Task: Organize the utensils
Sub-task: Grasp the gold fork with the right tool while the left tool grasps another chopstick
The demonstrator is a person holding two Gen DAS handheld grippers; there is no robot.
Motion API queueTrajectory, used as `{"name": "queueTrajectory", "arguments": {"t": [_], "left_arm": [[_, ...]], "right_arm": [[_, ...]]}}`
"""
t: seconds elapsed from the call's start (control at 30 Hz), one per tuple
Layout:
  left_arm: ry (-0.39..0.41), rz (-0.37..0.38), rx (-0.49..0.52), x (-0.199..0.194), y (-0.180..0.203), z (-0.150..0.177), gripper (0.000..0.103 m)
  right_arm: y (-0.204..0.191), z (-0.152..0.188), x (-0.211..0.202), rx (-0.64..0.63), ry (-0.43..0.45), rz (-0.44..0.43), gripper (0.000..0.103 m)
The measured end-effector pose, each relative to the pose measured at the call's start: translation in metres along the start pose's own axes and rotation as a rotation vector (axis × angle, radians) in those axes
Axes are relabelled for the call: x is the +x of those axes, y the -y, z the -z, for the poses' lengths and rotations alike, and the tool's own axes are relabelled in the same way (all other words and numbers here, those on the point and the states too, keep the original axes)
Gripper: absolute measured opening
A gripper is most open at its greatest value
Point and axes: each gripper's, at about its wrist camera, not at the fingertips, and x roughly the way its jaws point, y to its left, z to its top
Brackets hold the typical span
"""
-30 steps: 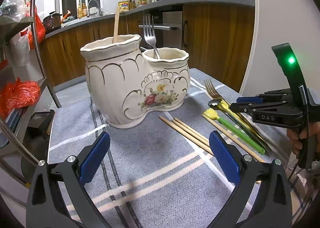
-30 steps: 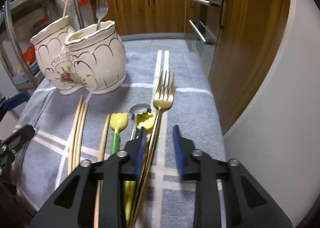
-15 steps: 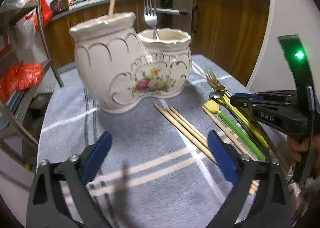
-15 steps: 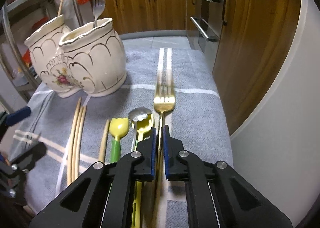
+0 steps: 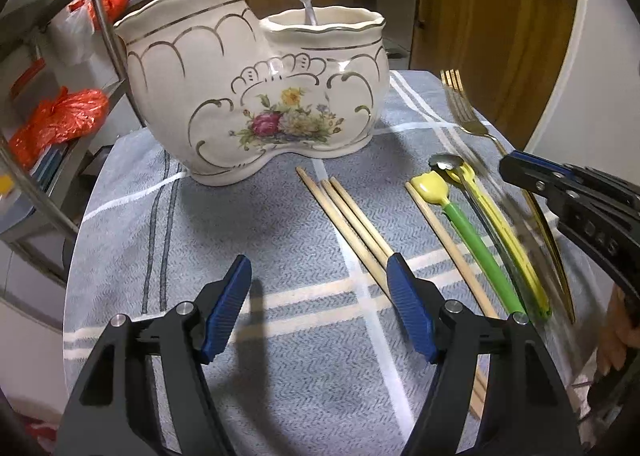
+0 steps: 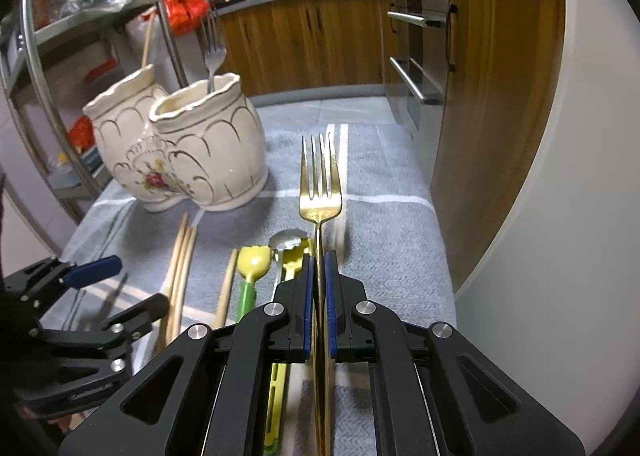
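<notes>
A grey checked cloth (image 5: pixel 248 223) covers the table, bearing holder (image 5: pixel 256 95), chopsticks (image 5: pixel 352 219).

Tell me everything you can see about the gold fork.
The gold fork looks like polished, gold-coloured metal, with four long tines and a thin, narrow handle. The right hand-held gripper is shut on its handle just behind the head, blue pads pressing on both sides. The tines point away from the gripper toward the far edge of the grey striped cloth. It appears raised off the cloth, though the handle's rear end is hidden. It sits right of the yellow spoon, apart from the ceramic holder.
</notes>
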Motion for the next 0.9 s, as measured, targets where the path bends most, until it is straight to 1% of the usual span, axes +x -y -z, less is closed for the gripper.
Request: {"name": "queueTrajectory", "arguments": {"t": [0.07,0.17,0.23,0.3,0.33,0.43,0.47,0.53,0.57,0.6,0.73,0.8,0.9], "left_arm": [[-0.002,-0.028,-0.01,0.001,0.003,-0.002,0.069],[-0.017,-0.033,-0.037,0.001,0.0,-0.002,0.068],[-0.037,-0.043,-0.036,0.003,-0.001,-0.002,0.064],[-0.036,-0.045,-0.052,0.004,-0.005,-0.003,0.062],[-0.038,-0.043,-0.051,0.004,-0.005,-0.004,0.058],[-0.041,-0.02,-0.048,0.006,-0.003,-0.007,0.049],[-0.045,0.005,-0.057,0.006,-0.005,-0.007,0.039],[-0.047,0.015,-0.054,0.007,-0.009,-0.009,0.02],[-0.049,0.022,-0.051,0.006,-0.013,-0.009,0.016],[-0.05,0.031,-0.053,0.007,-0.017,-0.008,0.009],[-0.058,0.082,-0.041,0.007,-0.031,-0.006,0.007],[-0.057,0.122,-0.036,0.006,-0.042,-0.004,0.005],[-0.039,0.152,-0.013,0.002,-0.052,-0.001,0.005]], "right_arm": [[0.001,0.001,-0.002,0.004,0.007,-0.013,0.007],[0.003,0.004,-0.006,0.005,0.014,-0.026,0.007],[0.003,0.005,-0.008,0.006,0.019,-0.032,0.007],[0.002,0.006,-0.01,0.008,0.023,-0.038,0.007],[0.002,0.007,-0.01,0.009,0.025,-0.04,0.007],[0.001,0.007,-0.011,0.012,0.027,-0.049,0.007],[0.001,0.008,-0.012,0.011,0.028,-0.052,0.007],[0.001,0.008,-0.014,0.006,0.032,-0.056,0.007],[0.0,0.008,-0.016,0.004,0.037,-0.059,0.007],[0.0,0.008,-0.018,0.002,0.043,-0.062,0.007],[-0.003,0.007,-0.022,-0.001,0.062,-0.07,0.007],[-0.004,0.006,-0.025,-0.003,0.075,-0.075,0.007],[-0.008,0.005,-0.03,-0.01,0.093,-0.077,0.007]]}}
